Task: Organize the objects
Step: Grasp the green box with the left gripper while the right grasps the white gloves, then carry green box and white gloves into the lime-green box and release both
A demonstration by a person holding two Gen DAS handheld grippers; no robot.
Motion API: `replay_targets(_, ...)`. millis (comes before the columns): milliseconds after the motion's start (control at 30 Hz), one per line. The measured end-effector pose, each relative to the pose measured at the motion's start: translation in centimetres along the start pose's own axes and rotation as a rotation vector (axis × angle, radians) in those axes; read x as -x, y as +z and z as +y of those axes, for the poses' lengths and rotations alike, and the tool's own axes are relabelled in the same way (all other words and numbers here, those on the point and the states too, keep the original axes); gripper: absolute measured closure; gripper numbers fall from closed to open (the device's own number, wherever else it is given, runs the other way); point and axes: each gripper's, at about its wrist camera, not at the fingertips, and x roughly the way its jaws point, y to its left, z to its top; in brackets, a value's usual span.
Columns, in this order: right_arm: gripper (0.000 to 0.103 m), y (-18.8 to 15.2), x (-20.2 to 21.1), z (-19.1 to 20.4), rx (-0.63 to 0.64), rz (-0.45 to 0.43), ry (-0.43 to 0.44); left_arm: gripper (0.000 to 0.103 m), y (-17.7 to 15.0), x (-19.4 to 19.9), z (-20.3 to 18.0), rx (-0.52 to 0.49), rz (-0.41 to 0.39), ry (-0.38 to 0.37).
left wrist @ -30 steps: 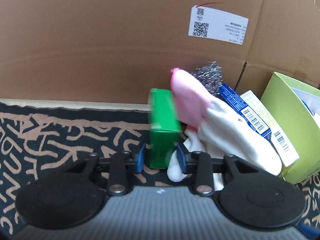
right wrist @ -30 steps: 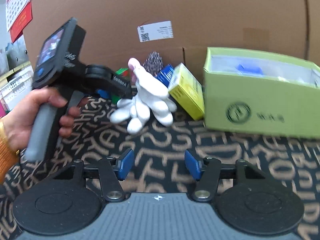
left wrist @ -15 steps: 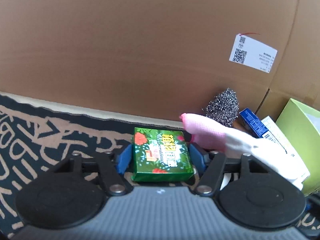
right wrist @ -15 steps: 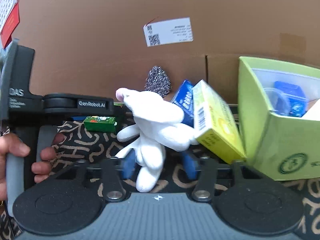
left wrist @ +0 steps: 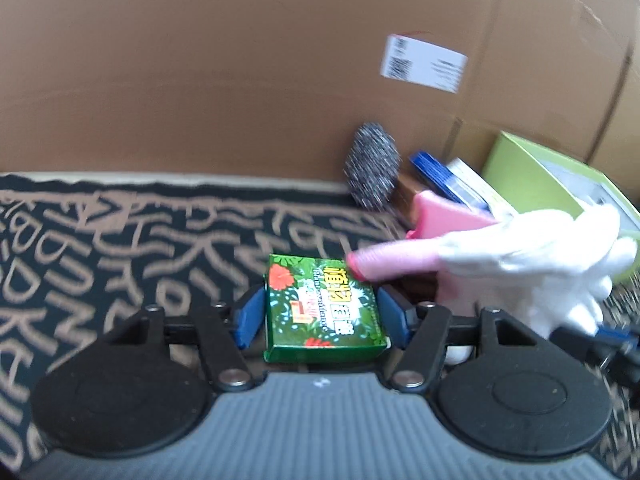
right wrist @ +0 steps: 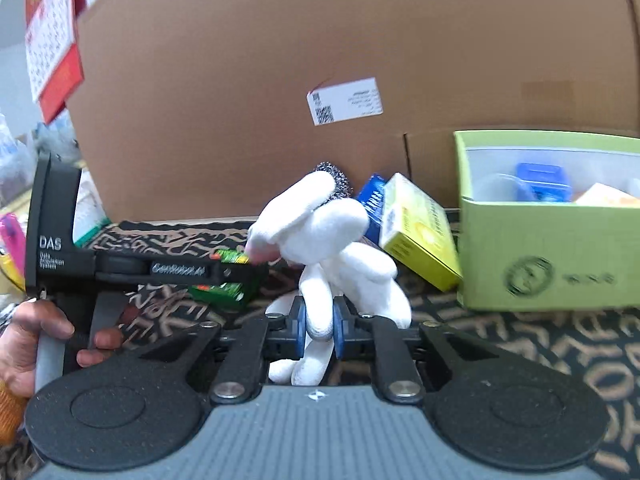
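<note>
Green box (left wrist: 324, 310) with the flower print lies flat on the patterned cloth (left wrist: 120, 240), between the blue pads of your left gripper (left wrist: 322, 316); both pads stand just clear of its sides, so nothing is gripped. To its right, your right gripper (right wrist: 319, 325) has just closed and pinches one finger of the white glove (right wrist: 336, 248). Farther right stands the lime-green carton (right wrist: 560, 256).

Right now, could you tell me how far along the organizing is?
Partly done: the light green bin already holds a blue item and others. In hand: the right claw is shut on the white glove; the left claw straddles the green box, pads apparently not pressing. Left: steel scrubber, blue box, yellow box.
</note>
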Motion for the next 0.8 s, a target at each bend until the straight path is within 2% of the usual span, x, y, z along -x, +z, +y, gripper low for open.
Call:
replay_targets(200, 0.087, -3.2, 6.3, -1.8, 0.02, 0.016, -0.041, 0.04, -2.8, 4.3, -1.1, -0.079, 0.032, -0.013)
replay_targets(333, 0.086, -5.8, 9.1, -2.8, 0.03, 0.07, -0.08, 0.038, -4.1, 6.0, -2.0, -0.119, 0.047, -0.017)
replay_targets(400, 0.072, -6.5, 10.1, -3.6, 0.021, 0.1, -0.102, 0.032, -4.6, 6.3, -2.5, -0.148, 0.059, -0.015)
replay_targets(467, 0.045, -6.9, 11.1, -4.3, -0.002, 0.112, -0.104, 0.022, -5.1, 6.8, -2.9, -0.168, 0.052, 0.02)
replay_targets(533, 0.033, -6.9, 12.3, -4.3, -0.006, 0.079, -0.101, 0.008, -5.1, 7.0, -3.2, -0.182, 0.031, 0.063)
replay_targets(600, 0.027, -6.6, 13.7, -3.7, 0.033, 0.023, -0.085, 0.001, -5.0, 7.3, -3.5, -0.192, 0.011, 0.095)
replay_targets(667, 0.014, -6.2, 14.1, -3.3, 0.08, -0.039, -0.073, 0.0, -4.5, 7.2, -3.7, -0.197, 0.008, 0.11)
replay_targets(700, 0.011, -5.9, 13.8, -3.3, 0.096, -0.054, -0.073, 0.0, -4.3, 6.9, -3.8, -0.201, 0.016, 0.109)
replay_targets(800, 0.009, -4.6, 11.9, -4.6, 0.078, -0.025, -0.063, 0.0, -4.0, 5.9, -4.0, -0.218, 0.051, 0.115)
